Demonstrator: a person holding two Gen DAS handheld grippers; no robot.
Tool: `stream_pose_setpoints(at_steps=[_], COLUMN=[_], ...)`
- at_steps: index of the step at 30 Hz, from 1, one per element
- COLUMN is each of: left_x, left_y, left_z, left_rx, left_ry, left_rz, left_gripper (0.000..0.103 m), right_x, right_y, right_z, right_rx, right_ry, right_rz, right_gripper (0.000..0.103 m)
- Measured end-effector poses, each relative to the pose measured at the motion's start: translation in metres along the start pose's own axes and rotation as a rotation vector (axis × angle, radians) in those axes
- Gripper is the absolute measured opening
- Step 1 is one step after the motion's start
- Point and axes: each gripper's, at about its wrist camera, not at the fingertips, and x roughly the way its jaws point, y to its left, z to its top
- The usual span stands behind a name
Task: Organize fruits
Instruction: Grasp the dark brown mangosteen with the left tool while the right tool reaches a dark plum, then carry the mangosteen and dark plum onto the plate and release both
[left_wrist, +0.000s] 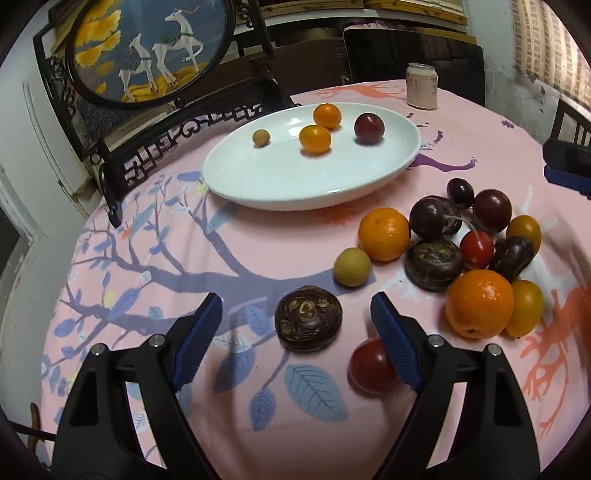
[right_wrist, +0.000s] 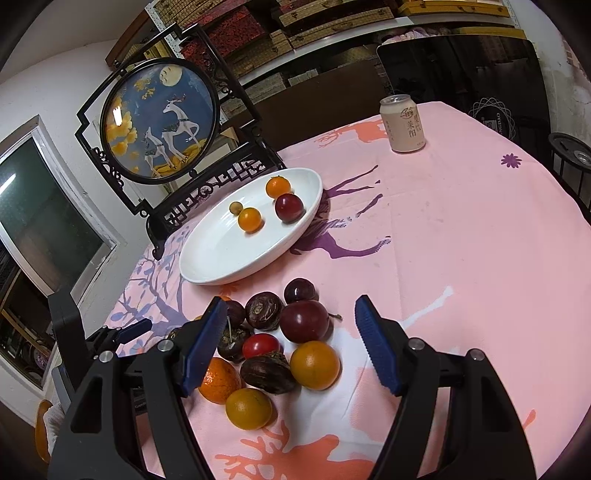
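A white plate (left_wrist: 258, 184) holds two small oranges, a dark plum (left_wrist: 369, 127) and a small tan fruit. In the left wrist view my left gripper (left_wrist: 295, 299) is open, low over the pink cloth. A dark brown water chestnut (left_wrist: 308, 319) lies between its fingers, touched by neither. A red fruit (left_wrist: 365, 365) sits partly behind the right finger. In the right wrist view my right gripper (right_wrist: 289, 302) hangs open above the fruit pile: a plum (right_wrist: 304, 320), a red tomato (right_wrist: 262, 345), orange fruits (right_wrist: 314, 364) and more chestnuts. Nothing is held.
A drink can (right_wrist: 402, 123) stands at the table's far side. A round framed deer picture (right_wrist: 160, 118) on a dark stand rises just behind the plate (right_wrist: 221, 258). A tan fruit (left_wrist: 352, 267) and a tangerine (left_wrist: 384, 234) lie apart from the pile. Dark chairs stand beyond the table.
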Motion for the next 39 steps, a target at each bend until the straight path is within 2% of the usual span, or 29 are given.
stream_pose_setpoints(at_steps=[2,4,7,9,14,17,19,22,26,31,33,36,38,39], left_x=[0.002,0.007,0.013,0.016,0.018,0.017,0.019,0.019,0.019,0.018,0.016,0.015,0.017,0.017], left_y=[0.006,0.018,0.037,0.043,0.024,0.029,0.032,0.031,0.032,0.036,0.039,0.045,0.046,0.046], left_z=[0.000,0.002,0.001,0.000,-0.002,-0.003,-0.003,-0.003,-0.003,-0.002,-0.001,0.000,0.000,0.000], left_rx=[-0.031,-0.086,-0.175,-0.198,-0.106,-0.118,-0.139,-0.139,-0.147,-0.165,-0.182,-0.202,-0.207,-0.205], left_ry=[0.016,0.050,0.087,0.102,0.111,0.113,0.117,0.109,0.106,0.102,0.100,0.097,0.104,0.106], left_rz=[-0.031,-0.082,-0.115,-0.116,-0.066,-0.074,-0.095,-0.100,-0.097,-0.089,-0.092,-0.091,-0.098,-0.099], left_gripper=[0.075,0.074,0.074,0.074,0.074,0.071,0.054,0.041,0.041,0.041,0.041,0.041,0.041,0.041], right_x=[0.000,0.000,0.000,0.000,0.000,0.000,0.000,0.004,0.012,0.039,0.053,0.075,0.086,0.092], right_y=[0.000,0.000,0.000,0.000,0.000,0.001,0.004,0.014,0.032,0.067,0.081,0.093,0.095,0.095], right_z=[0.000,0.000,0.000,0.000,-0.001,-0.001,-0.002,-0.006,-0.014,-0.019,-0.021,-0.023,-0.025,-0.026], right_rx=[0.000,0.001,0.001,0.001,-0.002,-0.008,-0.028,-0.074,-0.169,-0.319,-0.384,-0.447,-0.463,-0.463], right_ry=[0.000,0.002,0.002,0.003,0.002,-0.003,-0.005,0.007,0.020,0.050,0.074,0.126,0.143,0.162], right_rz=[0.001,0.003,0.002,0.004,-0.001,0.001,0.001,0.015,0.016,-0.023,-0.052,-0.085,-0.099,-0.099], right_gripper=[0.072,0.072,0.072,0.072,0.072,0.072,0.072,0.072,0.072,0.070,0.067,0.053,0.040,0.039])
